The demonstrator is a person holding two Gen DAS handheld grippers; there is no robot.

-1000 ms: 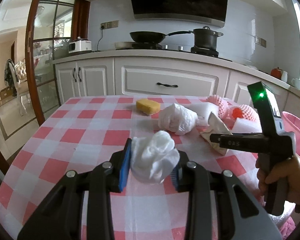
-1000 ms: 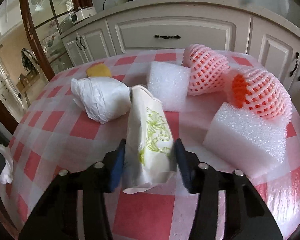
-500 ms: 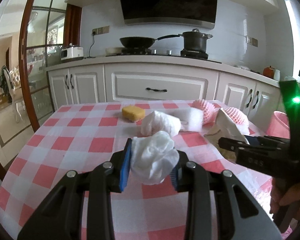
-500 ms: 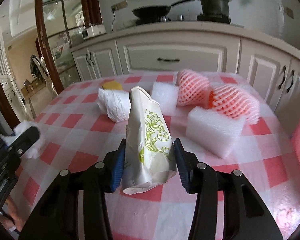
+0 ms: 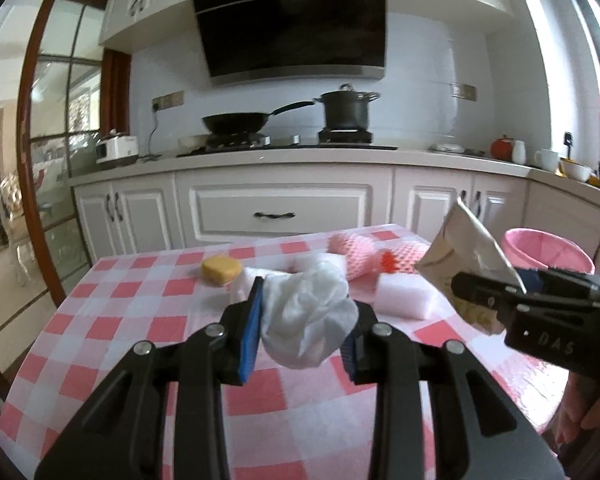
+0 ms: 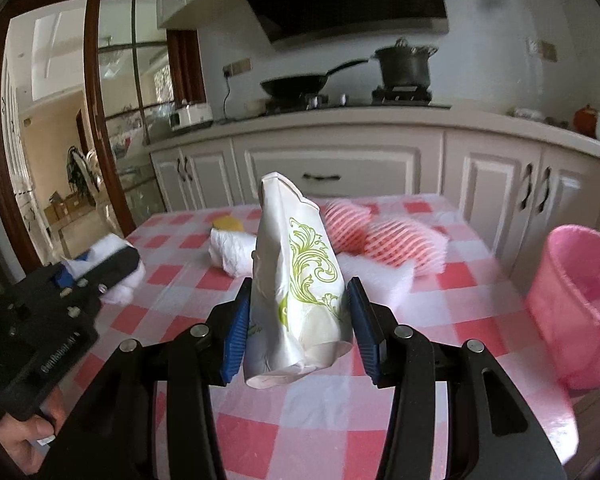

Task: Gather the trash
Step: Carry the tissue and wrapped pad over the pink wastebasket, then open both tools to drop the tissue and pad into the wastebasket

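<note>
Grippers first, since they're closest to us: the left gripper (image 5: pixel 302 330) is pinching a crumpled white tissue wad (image 5: pixel 306 320), and the right gripper (image 6: pixel 298 322) is clamped on a white paper pouch with green swirls (image 6: pixel 296 280), both lifted clear of the checked tablecloth (image 6: pixel 320 408). So we've got two pieces of trash in hand but nothing dropped yet, as far as we can judge. The pink bin (image 6: pixel 580 304) sits just off the table's right edge, close to the right gripper and further from the left one, and we can't really see what's inside it. Farther from the bin, out on the cloth, there's plenty left: a white foam block (image 5: pixel 404 296) nearest, then a balled white bag (image 6: pixel 234 250), two pink foam fruit nets (image 6: pixel 384 240) beside each other, and a yellow sponge (image 5: pixel 220 270) toward the far left side. We'd call it early days, with both loads needing to go into the bin and at least five items left to fetch.
</note>
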